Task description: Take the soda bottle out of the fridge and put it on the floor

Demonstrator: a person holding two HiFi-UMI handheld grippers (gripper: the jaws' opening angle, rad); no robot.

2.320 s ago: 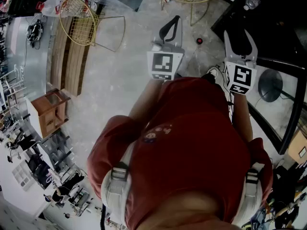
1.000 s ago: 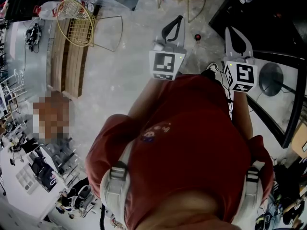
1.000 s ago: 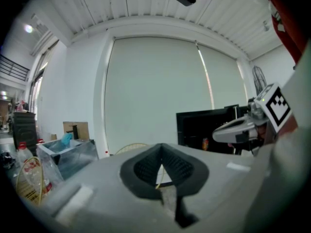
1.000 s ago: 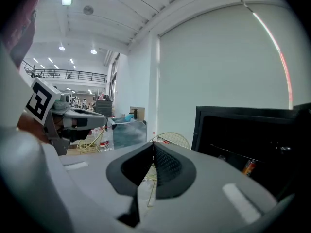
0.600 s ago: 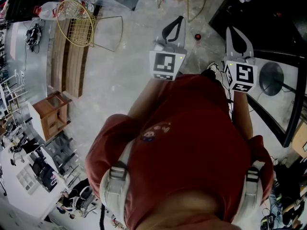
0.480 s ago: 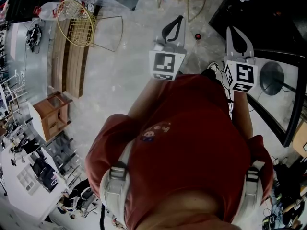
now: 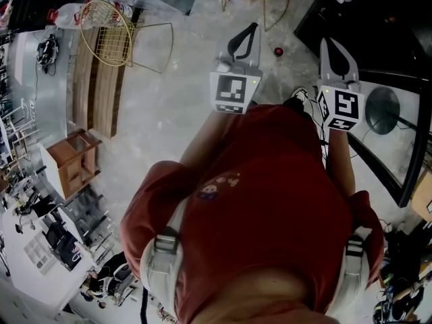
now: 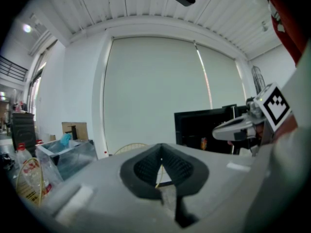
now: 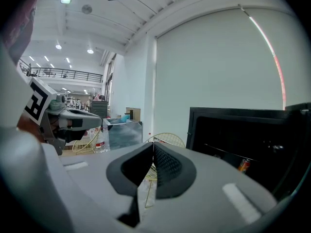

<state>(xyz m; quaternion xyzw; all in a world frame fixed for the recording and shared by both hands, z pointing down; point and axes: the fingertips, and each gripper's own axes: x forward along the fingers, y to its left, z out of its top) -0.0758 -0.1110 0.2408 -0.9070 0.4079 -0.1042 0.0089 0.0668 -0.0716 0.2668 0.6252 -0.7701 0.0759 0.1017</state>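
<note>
Fridge (image 7: 385,25) front-right, can (image 9: 244,165) inside. Wire chair (image 7: 108,22) front-left, beside slatted bench (image 7: 98,90). Small cabinet (image 7: 71,157) left, nearer than bench.

No readable text, bottle label (image 8: 30,171) too blurred — left gripper (image 7: 250,28) cube marker (image 7: 234,92) only a pattern

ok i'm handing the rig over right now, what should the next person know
Left gripper: shut, empty.
Right gripper: shut, empty.
Fridge: ahead on the right, open; a small can-like thing on a shelf, no bottle seen inside.
Floor: a red-topped thing sits by the fridge, between the grippers in the head view; it may be the soda bottle, too small to tell.
Done: possibly the whole job.
Left: check that thing; if it is not the bottle, fetch one from the fridge and set it down.
</note>
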